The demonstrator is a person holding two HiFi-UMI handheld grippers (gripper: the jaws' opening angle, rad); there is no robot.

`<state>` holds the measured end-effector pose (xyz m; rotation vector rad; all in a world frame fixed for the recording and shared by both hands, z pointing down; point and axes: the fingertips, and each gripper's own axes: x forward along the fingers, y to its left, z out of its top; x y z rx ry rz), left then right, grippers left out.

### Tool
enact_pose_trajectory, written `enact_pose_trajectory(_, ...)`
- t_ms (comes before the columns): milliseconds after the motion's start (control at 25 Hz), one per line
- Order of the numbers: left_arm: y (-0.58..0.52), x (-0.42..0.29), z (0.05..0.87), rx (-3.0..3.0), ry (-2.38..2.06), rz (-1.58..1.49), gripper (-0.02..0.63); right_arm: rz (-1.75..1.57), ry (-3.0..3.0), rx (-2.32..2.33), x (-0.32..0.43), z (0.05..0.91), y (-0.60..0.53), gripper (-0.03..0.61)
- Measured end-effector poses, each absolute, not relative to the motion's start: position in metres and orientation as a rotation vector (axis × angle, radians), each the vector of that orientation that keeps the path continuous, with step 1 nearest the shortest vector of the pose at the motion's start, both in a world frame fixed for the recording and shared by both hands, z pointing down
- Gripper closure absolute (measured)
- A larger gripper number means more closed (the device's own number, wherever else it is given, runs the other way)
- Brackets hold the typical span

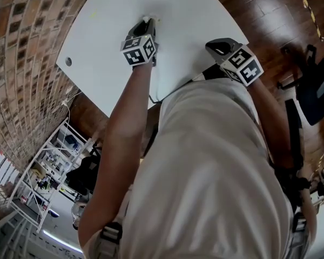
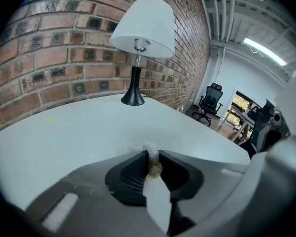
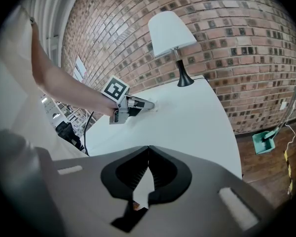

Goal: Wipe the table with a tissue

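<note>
Head view: the person's shirt (image 1: 205, 171) hides the near table edge, with a brick wall (image 1: 21, 63) on the left and wood floor (image 1: 270, 9) on the right. There's plenty of open white table (image 1: 113, 26) around the left gripper (image 1: 149, 21).

Left gripper view: a lamp (image 2: 140, 43) stands at the far edge by the bricks. The jaws pinch a crumpled white tissue (image 2: 152, 167), yellowish where it's nipped, poking out right by the tabletop.

Right gripper view: the right gripper (image 3: 148, 149) is pressed together on nothing, well apart from the left one.
</note>
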<state>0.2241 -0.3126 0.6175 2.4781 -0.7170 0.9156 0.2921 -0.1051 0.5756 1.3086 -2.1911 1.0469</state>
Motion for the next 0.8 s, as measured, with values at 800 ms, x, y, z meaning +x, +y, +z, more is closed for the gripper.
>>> enact_pose_trajectory(800,-0.278,0.240,0.623,2.672,-0.570,1.188,0.552,1.033,-2.216,1.301,0.294,0.574,-0.111,0.569)
